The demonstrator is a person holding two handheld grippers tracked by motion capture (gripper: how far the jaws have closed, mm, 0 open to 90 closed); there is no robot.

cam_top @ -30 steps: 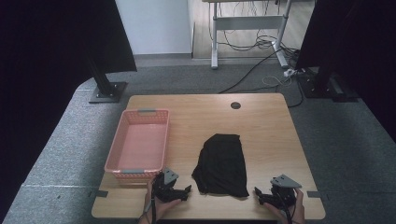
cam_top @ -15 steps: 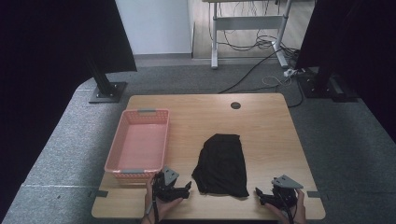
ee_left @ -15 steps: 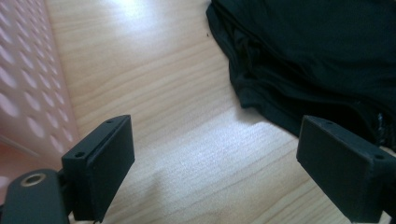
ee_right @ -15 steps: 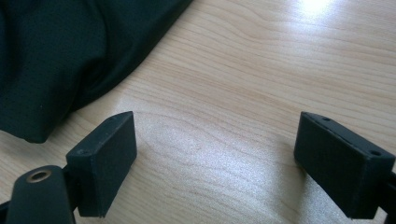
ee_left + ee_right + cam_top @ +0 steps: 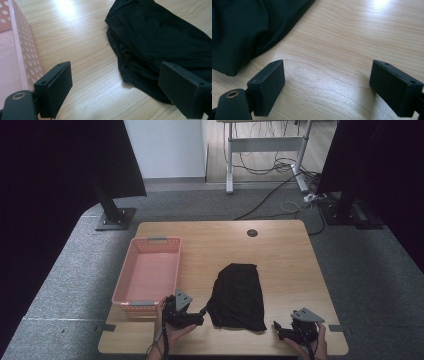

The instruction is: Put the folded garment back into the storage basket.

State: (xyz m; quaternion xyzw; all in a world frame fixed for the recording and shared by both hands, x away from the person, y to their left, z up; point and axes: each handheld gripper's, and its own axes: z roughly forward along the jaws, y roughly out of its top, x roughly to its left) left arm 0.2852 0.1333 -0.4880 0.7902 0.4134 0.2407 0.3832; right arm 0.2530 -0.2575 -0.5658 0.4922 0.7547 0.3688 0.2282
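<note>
A black garment (image 5: 237, 296) lies crumpled on the wooden table (image 5: 280, 260), near its front edge. My left gripper (image 5: 201, 314) is open just left of the garment's near corner; in the left gripper view the cloth (image 5: 160, 42) lies ahead and under the right jaw. My right gripper (image 5: 276, 330) is open on bare wood to the right of the garment; in the right gripper view the cloth's edge (image 5: 249, 30) is at the upper left, outside the jaws. Nothing is held.
A pink perforated basket (image 5: 150, 272) stands empty at the table's left, its wall (image 5: 23, 47) close beside my left gripper. A round cable hole (image 5: 252, 233) sits near the far edge. Black stands and cables are on the floor beyond.
Both grippers have crept slightly towards the garment; the garment and basket have not moved.
</note>
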